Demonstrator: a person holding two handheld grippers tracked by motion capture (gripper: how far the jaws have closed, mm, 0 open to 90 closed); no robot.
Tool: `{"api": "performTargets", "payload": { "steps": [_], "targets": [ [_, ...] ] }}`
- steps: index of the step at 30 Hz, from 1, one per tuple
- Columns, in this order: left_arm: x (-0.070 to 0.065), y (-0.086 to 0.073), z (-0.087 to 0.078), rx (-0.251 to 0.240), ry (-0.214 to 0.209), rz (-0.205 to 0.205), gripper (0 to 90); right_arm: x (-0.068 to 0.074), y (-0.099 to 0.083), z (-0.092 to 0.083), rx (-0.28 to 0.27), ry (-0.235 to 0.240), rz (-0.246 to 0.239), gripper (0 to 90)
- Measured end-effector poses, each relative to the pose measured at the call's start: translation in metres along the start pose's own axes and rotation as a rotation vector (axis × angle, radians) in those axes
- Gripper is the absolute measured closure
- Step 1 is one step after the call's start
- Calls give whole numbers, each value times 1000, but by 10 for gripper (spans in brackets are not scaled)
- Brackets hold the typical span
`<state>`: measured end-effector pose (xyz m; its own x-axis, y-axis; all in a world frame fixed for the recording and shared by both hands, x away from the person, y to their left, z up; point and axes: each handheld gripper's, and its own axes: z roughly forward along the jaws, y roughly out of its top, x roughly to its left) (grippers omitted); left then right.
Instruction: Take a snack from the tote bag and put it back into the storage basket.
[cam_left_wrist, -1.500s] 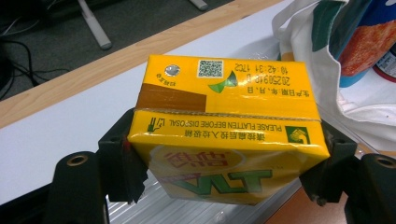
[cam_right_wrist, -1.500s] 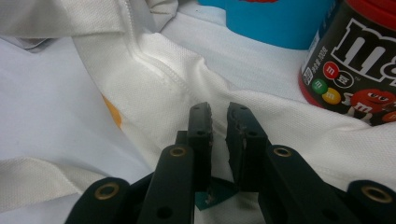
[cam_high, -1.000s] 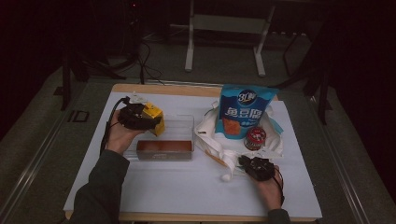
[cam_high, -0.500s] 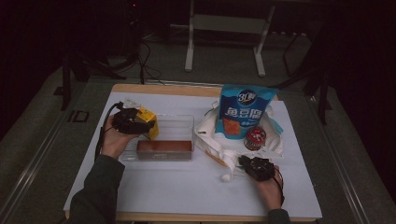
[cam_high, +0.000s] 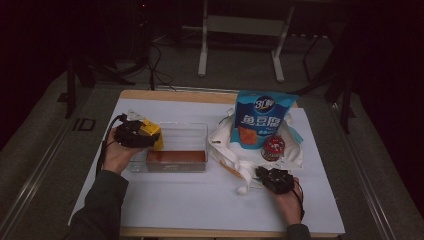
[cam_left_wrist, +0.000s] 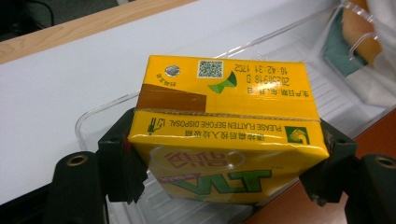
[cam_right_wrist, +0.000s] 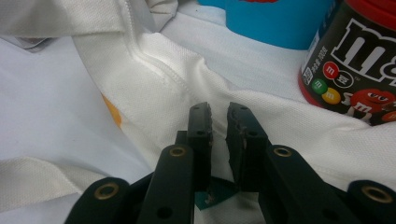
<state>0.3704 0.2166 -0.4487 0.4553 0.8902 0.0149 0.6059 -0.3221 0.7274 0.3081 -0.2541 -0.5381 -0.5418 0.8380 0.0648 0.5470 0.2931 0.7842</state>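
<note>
Dim, grainy high view with dark surroundings; both gripper views bright, sharp, evenly lit.

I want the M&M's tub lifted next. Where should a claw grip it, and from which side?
Grip the M&M's tub across its round body just below the red lid, coming from the front, the person's side: it stands upright, with the blue snack bag close behind.

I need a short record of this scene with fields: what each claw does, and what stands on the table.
left claw: shut on the yellow carton, above the clear tray
right claw: nearly closed, pinching the white bag
in tray: brown box
on bag: blue pouch, candy jar
</note>
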Motion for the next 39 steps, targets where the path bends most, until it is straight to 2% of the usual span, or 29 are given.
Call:
{"api": "performTargets", "payload": {
  "steps": [17,24,29,36,39],
  "targets": [
    [2,-12,6,59,49,27,276,0,0,0,0,1,1,795],
    [5,-17,3,55,37,-3,269,0,0,0,0,0,1,795],
    [7,-21,1,38,28,-48,266,0,0,0,0,0,0,793],
    [6,-23,-8,23,20,-52,256,0,0,0,0,0,1,793],
    [6,-27,-19,11,18,-65,256,0,0,0,-1,-1,-1,793]
  ]
}}
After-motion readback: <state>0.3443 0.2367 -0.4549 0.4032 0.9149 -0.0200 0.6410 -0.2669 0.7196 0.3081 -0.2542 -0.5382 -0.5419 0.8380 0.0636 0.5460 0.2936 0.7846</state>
